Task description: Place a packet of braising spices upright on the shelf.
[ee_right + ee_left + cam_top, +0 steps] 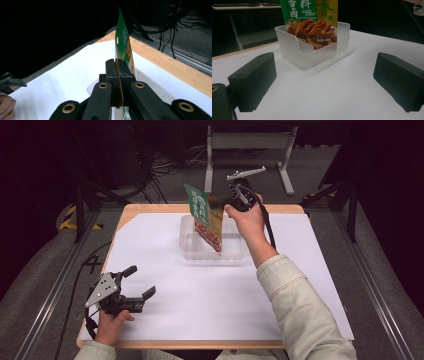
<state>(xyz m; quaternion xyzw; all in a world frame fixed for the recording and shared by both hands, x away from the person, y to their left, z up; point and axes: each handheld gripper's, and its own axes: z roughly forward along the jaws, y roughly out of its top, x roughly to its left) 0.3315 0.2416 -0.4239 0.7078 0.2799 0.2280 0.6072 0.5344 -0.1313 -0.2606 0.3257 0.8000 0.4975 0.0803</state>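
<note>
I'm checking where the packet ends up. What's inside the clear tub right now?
The snack packet's lower end stands in the tub, tilted, with its top pinched in the right gripper. Nothing else shows inside; the tub floor behind the packet is covered.

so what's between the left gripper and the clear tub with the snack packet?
Nothing: only bare white sheet lies between the open left gripper and the clear tub holding the snack packet. The left gripper view shows it, the high view too.
</note>
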